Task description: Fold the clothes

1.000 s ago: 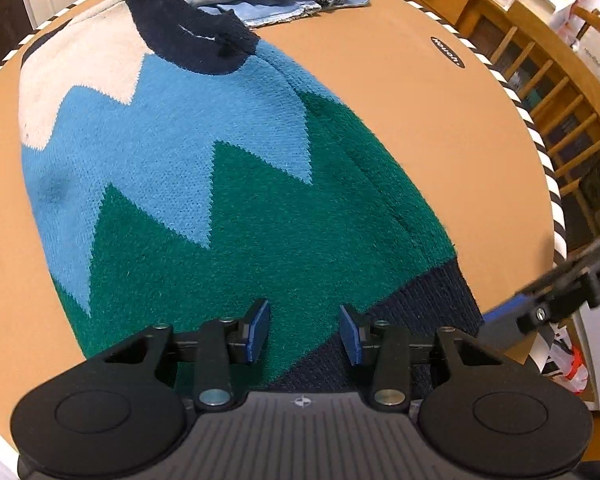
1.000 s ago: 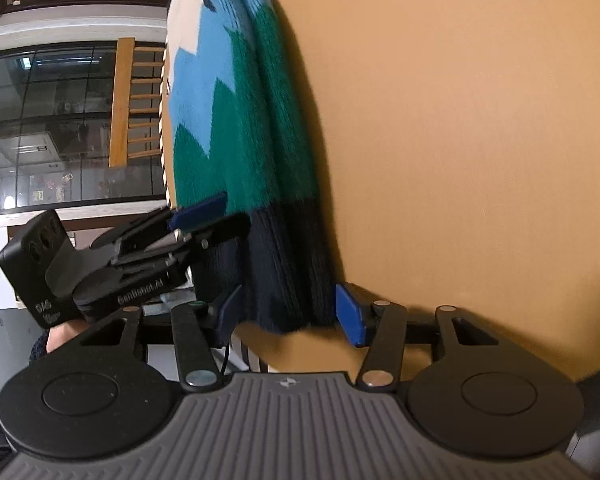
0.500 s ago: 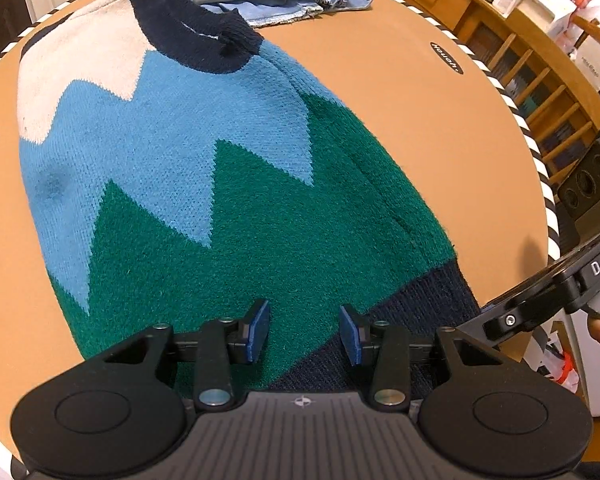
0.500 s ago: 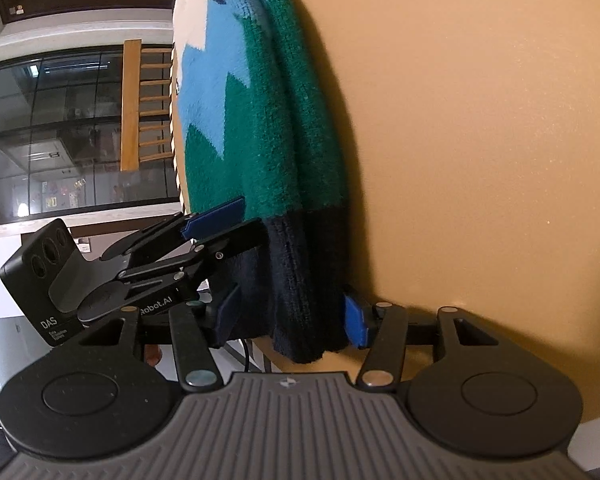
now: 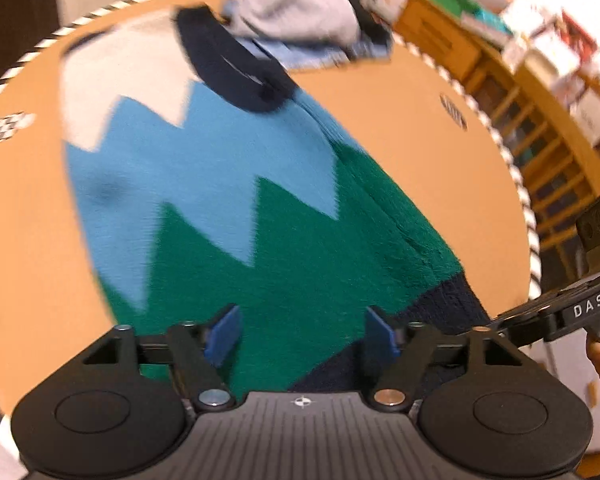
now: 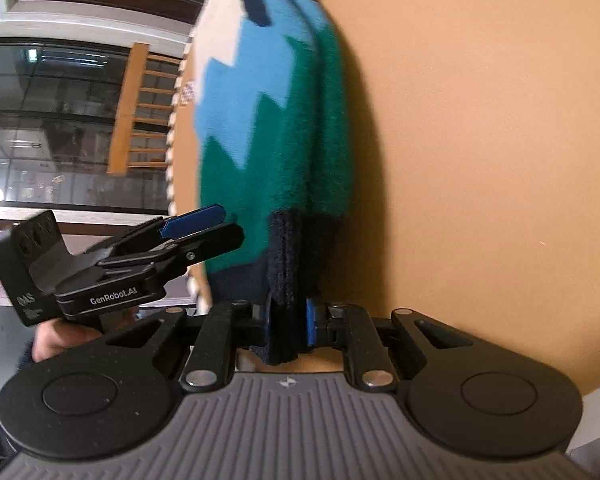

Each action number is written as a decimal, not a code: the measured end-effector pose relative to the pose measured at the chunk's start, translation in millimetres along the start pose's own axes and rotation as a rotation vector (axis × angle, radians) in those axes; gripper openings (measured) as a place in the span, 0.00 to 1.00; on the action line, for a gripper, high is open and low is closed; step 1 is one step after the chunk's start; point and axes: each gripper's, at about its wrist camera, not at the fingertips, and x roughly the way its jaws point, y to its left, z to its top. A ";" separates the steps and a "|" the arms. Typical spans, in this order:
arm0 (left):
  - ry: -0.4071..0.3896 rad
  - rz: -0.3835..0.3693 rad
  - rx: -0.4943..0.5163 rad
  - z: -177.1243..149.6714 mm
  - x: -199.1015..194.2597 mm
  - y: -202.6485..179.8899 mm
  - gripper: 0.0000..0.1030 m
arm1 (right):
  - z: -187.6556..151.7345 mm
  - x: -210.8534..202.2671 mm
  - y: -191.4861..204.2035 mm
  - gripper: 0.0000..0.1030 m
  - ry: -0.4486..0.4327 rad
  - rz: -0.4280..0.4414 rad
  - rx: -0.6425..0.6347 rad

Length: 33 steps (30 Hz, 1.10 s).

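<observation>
Knitted sweater point(image 6: 276, 152) hem — between closing right tongs point(image 6: 288, 320) (left tongs point(image 5: 300, 336) opening)

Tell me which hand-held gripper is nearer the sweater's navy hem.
Right. The right hand-held gripper is closing on the sweater's navy hem, fabric between its pads. The left hand-held gripper hovers above the hem, opening, nothing between its fingers.

The sweater point(image 5: 260, 216) is looking like fuzzy, matt knit wool. The table point(image 6: 480, 140) is showing a smooth, matt tan surface. The gripper point(image 5: 300, 336) is looking like matt black plastic.
</observation>
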 end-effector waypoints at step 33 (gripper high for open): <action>0.023 -0.505 -0.864 -125.7 29.4 103.2 0.32 | 12.9 -2.6 50.6 0.16 0.040 0.048 -0.001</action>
